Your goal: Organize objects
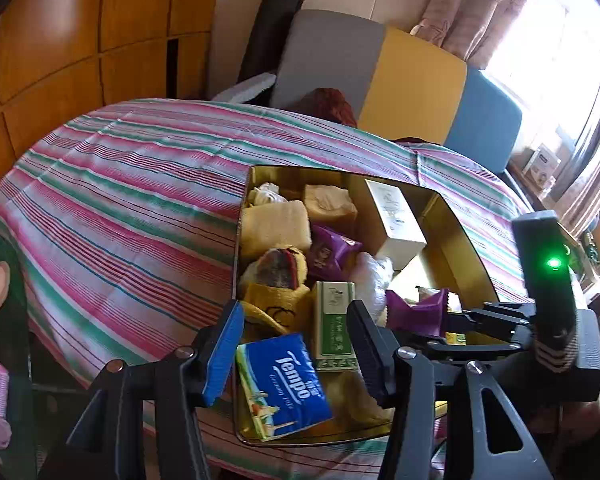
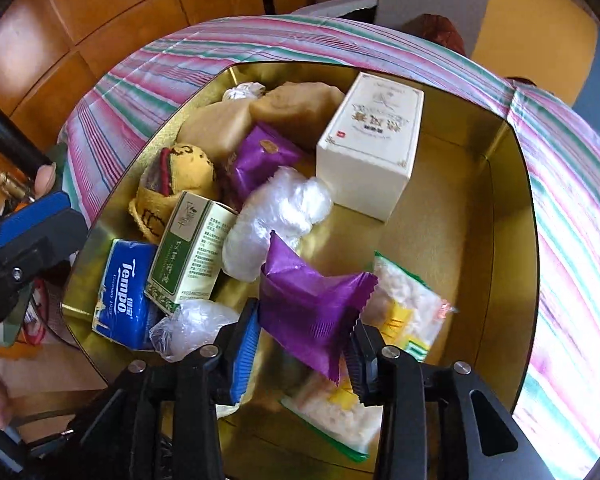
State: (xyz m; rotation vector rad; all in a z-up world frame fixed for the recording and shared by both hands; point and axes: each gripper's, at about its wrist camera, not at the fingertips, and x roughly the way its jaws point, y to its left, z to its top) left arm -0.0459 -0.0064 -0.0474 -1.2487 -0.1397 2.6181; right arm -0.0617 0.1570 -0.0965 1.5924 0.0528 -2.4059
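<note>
A gold tin box [image 1: 452, 216] [image 2: 512, 216] sits on the striped cloth and holds several items. My right gripper [image 2: 304, 344] is shut on a purple snack packet [image 2: 312, 304] and holds it above the box's near end; it also shows in the left wrist view [image 1: 416, 312]. My left gripper [image 1: 296, 344] is open and empty, just above a blue Tempo tissue pack [image 1: 280, 384] [image 2: 124, 288] and a green and white box [image 1: 334, 324] [image 2: 188, 252]. A tall white box [image 1: 396, 216] [image 2: 372, 144] stands further back.
In the box also lie a second purple packet [image 2: 260, 160], clear plastic bags [image 2: 276, 216], yellow cloth pouches [image 1: 276, 224] and white rice-snack packets [image 2: 404, 300]. The striped cloth [image 1: 120, 208] stretches left of the box. A grey, yellow and blue sofa [image 1: 416, 76] stands behind.
</note>
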